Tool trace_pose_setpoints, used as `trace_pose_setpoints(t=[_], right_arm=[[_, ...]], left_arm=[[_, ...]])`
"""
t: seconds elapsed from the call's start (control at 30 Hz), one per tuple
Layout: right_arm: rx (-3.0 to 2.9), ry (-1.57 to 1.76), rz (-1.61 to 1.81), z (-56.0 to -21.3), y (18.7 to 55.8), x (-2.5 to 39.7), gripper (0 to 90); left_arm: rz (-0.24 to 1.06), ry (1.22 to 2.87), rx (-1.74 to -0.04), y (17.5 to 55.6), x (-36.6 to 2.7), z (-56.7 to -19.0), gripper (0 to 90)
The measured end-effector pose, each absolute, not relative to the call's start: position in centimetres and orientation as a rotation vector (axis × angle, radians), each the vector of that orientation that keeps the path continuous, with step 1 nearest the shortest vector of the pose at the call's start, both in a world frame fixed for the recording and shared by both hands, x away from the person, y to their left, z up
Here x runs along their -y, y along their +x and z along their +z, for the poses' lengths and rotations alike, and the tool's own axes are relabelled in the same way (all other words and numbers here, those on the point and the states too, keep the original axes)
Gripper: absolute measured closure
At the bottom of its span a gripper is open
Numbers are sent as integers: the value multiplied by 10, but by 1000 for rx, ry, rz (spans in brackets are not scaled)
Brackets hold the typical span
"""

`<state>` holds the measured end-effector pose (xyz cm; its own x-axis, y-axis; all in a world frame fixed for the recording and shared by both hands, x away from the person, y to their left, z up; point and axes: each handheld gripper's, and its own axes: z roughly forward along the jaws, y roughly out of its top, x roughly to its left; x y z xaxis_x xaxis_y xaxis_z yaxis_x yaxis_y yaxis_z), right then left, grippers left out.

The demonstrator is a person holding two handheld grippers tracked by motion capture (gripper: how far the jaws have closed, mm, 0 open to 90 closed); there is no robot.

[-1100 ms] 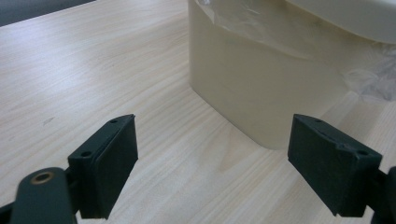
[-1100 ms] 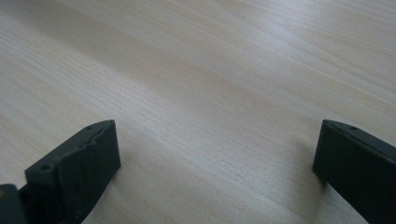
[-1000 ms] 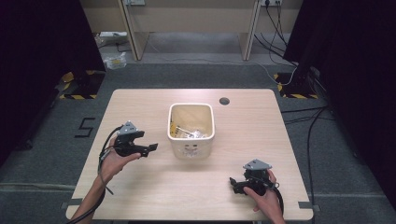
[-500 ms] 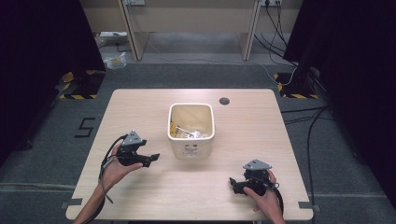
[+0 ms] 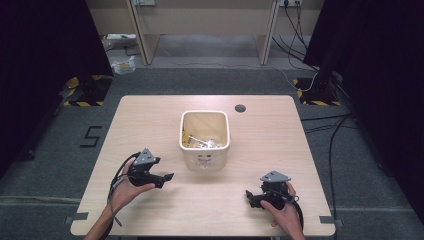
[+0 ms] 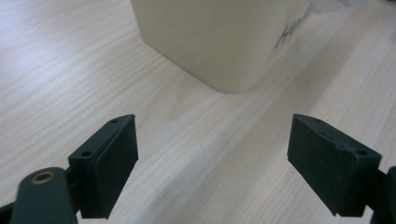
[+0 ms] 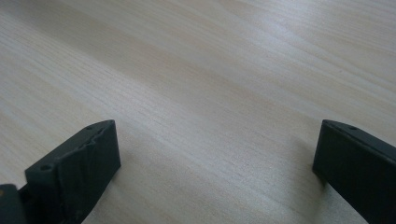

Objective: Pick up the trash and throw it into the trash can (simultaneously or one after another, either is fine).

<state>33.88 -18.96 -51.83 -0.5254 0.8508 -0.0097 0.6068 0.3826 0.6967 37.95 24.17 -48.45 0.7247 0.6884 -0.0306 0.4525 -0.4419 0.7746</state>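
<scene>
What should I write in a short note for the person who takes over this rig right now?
Left gripper: jaws open, holding nothing, low over the table, pointing at the near left corner of the bin.
Right gripper: jaws open, holding nothing, at the table's near right, apart from the bin.
Bin: cream, upright, mid-table, with crumpled clear wrappers inside.
Done: no loose items lie on the tabletop; the waste is in the bin.
Left: probably nothing to pick up; check the bin, then park both grippers.
</scene>
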Motion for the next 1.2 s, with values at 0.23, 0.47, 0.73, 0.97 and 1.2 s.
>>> trace_pose_setpoints(t=[0.23, 0.47, 0.73, 0.97, 1.2], right_arm=[[-2281, 1265, 918, -518, 339, 190, 8], [-2281, 1266, 918, -518, 339, 190, 8], [-2281, 1267, 919, -518, 339, 190, 8], [-2281, 1266, 919, -518, 339, 190, 8], [-2281, 1266, 919, -518, 339, 190, 8]], left_arm=[[382, 2136, -852, 371, -240, -492, 156], [369, 2126, -866, 363, -242, -498, 156], [348, 2129, -886, 355, -246, -509, 156], [355, 2150, -908, 352, -250, -514, 155], [365, 2181, -918, 352, -250, -520, 148]])
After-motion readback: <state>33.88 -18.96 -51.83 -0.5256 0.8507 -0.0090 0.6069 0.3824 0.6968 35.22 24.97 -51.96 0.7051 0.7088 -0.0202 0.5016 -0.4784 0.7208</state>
